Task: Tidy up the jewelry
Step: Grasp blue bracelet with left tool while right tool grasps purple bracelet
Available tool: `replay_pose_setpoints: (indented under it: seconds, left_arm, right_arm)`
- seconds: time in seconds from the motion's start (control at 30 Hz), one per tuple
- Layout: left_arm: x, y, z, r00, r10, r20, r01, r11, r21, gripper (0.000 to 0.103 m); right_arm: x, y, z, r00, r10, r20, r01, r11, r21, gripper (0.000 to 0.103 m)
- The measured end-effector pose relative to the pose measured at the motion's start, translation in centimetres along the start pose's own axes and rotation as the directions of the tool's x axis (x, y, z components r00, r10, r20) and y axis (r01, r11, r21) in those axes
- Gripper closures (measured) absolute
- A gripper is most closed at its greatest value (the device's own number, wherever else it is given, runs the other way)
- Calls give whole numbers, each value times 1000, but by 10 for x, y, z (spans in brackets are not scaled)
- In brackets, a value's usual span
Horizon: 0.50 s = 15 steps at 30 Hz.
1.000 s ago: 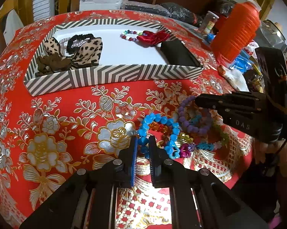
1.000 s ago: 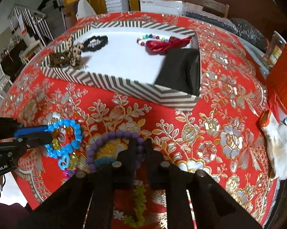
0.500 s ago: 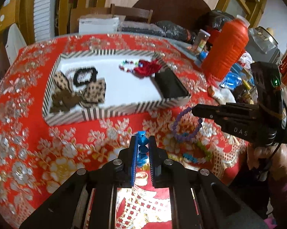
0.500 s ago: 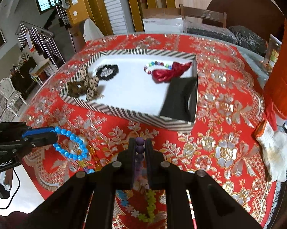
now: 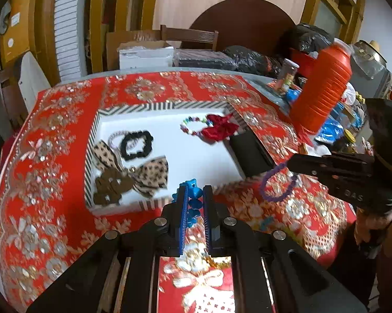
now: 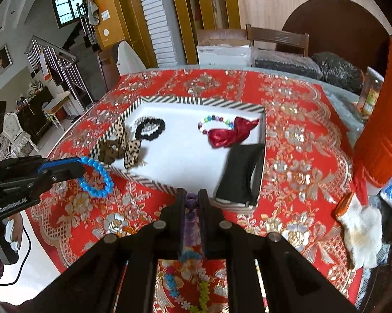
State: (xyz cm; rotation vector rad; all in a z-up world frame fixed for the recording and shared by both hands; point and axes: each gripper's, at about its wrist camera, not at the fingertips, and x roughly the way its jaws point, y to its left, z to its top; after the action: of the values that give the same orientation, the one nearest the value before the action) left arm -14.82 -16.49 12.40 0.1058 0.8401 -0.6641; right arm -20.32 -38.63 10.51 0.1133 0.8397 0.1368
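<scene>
Left gripper (image 5: 195, 200) jaws nearly closed, pinching the blue bead bracelet (image 6: 97, 177) between the pads; in the right wrist view the loop hangs free below the left fingertips, off the cloth, just in front of the tray's near-left wall

Right gripper (image 6: 191, 198) jaws nearly closed too, clamped on the purple bead bracelet (image 5: 276, 182); in the left wrist view its loop dangles under the right fingertips, above the tablecloth, just right of the tray's near-right corner

Both grippers tilted downward, side by side, well apart from each other

Striped tray (image 5: 154, 106) with white floor sits mid-table, ahead of both grippers. Inside: leopard-print bows (image 5: 149, 174) and a brown one at the near-left, black scrunchie (image 5: 136, 144) behind them, multicolour bead bracelet (image 6: 215, 125) at the back right touching a red satin bow (image 6: 231, 134), black pouch (image 6: 241, 173) against the right wall

Loose bits on the red floral tablecloth (image 6: 300, 156) below the right gripper: small blue, yellow-green and white flower-shaped chains (image 6: 193, 289), blurred

Orange ribbed bottle (image 5: 322, 88) at the right table edge, white rag (image 6: 362, 232) near it. A hand (image 5: 370, 224) grips the right tool's handle
</scene>
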Motion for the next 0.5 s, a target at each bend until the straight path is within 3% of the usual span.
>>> replay_pose_setpoints:
  seconds: [0.5]
  left_arm:
    - [30,20,44,995,101,13,-101,995,18,100]
  right_arm:
    - [19,-5,37,1000,-16,16,16,1000,15,94]
